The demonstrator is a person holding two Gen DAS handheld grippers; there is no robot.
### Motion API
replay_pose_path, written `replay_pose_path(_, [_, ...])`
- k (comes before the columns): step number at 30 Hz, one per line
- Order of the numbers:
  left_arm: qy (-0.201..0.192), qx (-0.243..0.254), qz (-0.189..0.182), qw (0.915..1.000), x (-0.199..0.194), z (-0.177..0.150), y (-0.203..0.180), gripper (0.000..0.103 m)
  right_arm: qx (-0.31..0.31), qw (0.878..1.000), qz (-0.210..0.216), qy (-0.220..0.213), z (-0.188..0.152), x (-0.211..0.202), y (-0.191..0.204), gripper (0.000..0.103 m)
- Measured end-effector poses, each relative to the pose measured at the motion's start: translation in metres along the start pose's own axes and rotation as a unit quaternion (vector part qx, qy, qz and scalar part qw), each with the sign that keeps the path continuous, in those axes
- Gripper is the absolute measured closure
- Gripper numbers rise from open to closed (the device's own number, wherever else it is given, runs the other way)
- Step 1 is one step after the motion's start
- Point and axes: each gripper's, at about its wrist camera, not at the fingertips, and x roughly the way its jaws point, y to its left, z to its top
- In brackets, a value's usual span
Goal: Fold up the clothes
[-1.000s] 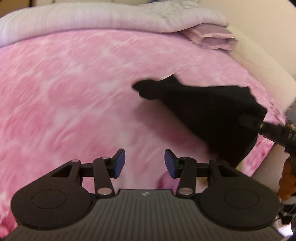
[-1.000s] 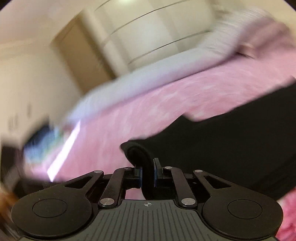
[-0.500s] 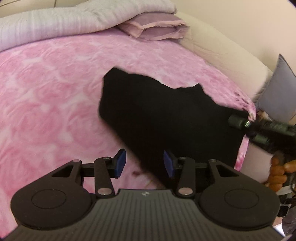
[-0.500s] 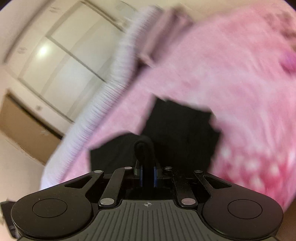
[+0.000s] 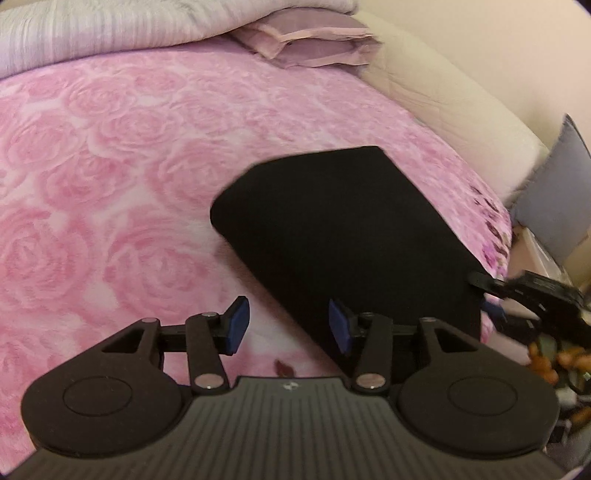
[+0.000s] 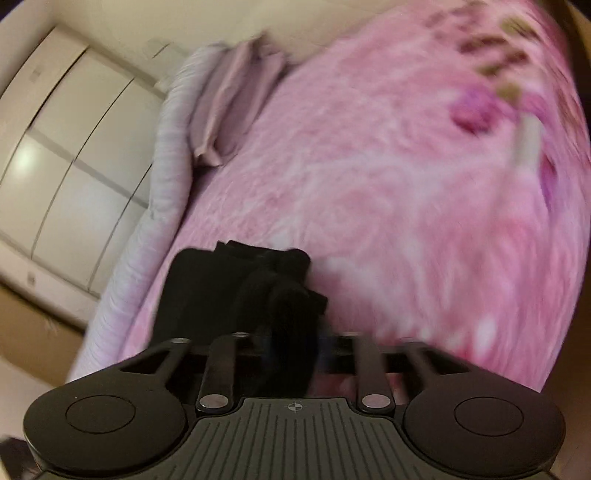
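Folded black fabric garment [image 5: 343, 236] is lying flat on the pink rose-print bedspread [image 5: 110, 192], near the bed's right-hand edge in the left wrist view. It is sitting as a neat, roughly rectangular slab, and its near corner is running under the left gripper's right finger.

Left gripper [image 5: 286, 325] is hovering above the bedspread, blue pads [image 5: 236, 323] standing well apart and opening a little more; nothing is between them, only pink cloth and the garment's edge showing below.

Right gripper [image 6: 295, 343] is at the garment's right edge; the right wrist view is blurred. Its jaws are opening wide, and a bunched fold of the black garment [image 6: 273, 295] is sitting in the gap between them. Cannot tell for sure whether the pads are touching it, but the fingers look clear of the cloth. In the left wrist view the right gripper's fingertip [image 5: 480, 280] is showing just beside the garment's right corner.

No containers in view. At the head of the bed a striped grey-white duvet [image 5: 147, 29] is lying rolled, with a mauve folded pillowcase [image 5: 310, 44] just beside it. A grey cushion [image 5: 554, 206] is standing off the bed's right side.
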Motion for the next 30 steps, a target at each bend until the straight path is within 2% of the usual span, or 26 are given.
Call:
replay_pose_path(1, [0.000,-0.011,-0.007,0.9999,0.001,0.003,0.005,0.059,0.025,1.000,0.004,-0.001,-0.004,-0.006,-0.004,0.040])
replay_pose_path(2, [-0.001,-0.022,-0.016,0.9996,0.001,0.006,0.010,0.058,0.051,0.999,0.010,-0.001,-0.008,-0.012,-0.007,0.039])
replay_pose_path(5, [-0.005,-0.067,-0.045,0.9967,0.006,0.015,0.028,0.056,0.136,0.987,0.074,0.041,-0.028,-0.023,-0.016,0.033])
replay_pose_path(7, [-0.006,-0.095,-0.057,0.9938,0.013,0.020,0.038,0.055,0.159,0.981,0.088,0.075,-0.046,-0.013,-0.016,0.033])
replay_pose_path(9, [-0.003,-0.121,-0.064,0.9905,0.022,0.024,0.045,0.055,0.150,0.982,0.079,0.085,-0.056,0.001,-0.011,0.033])
replay_pose_path(10, [0.000,-0.136,-0.070,0.9882,0.028,0.025,0.050,0.057,0.140,0.984,0.076,0.077,-0.059,0.006,-0.009,0.043])
replay_pose_path(11, [0.002,-0.148,-0.079,0.9858,0.033,0.026,0.054,0.058,0.124,0.987,0.066,0.074,-0.056,0.011,-0.006,0.062])
replay_pose_path(12, [0.003,-0.151,-0.085,0.9849,0.036,0.026,0.054,0.059,0.106,0.990,0.053,0.072,-0.053,0.015,-0.003,0.086])
replay_pose_path(14, [0.004,-0.148,-0.089,0.9850,0.040,0.027,0.053,0.064,0.105,0.990,0.042,0.085,-0.042,0.022,-0.004,0.088])
replay_pose_path(16, [0.007,-0.134,-0.096,0.9863,0.039,0.026,0.046,0.065,0.075,0.993,0.035,0.087,-0.022,0.024,-0.001,0.089])
replay_pose_path(20, [0.051,-0.089,-0.136,0.9853,0.045,0.016,0.020,0.068,-0.001,0.998,0.013,0.065,0.024,0.022,0.002,0.090])
replay_pose_path(24, [0.098,-0.030,-0.167,0.9805,0.051,0.010,-0.009,0.068,-0.031,0.997,-0.002,0.072,0.067,0.030,-0.006,0.088])
replay_pose_path(27, [0.100,-0.002,-0.179,0.9788,0.044,0.025,-0.010,0.067,-0.061,0.996,-0.005,0.061,0.082,0.029,-0.002,0.072])
replay_pose_path(30, [0.095,-0.006,-0.193,0.9766,0.044,0.052,-0.001,0.065,-0.072,0.997,0.006,0.030,0.093,0.026,0.004,0.056])
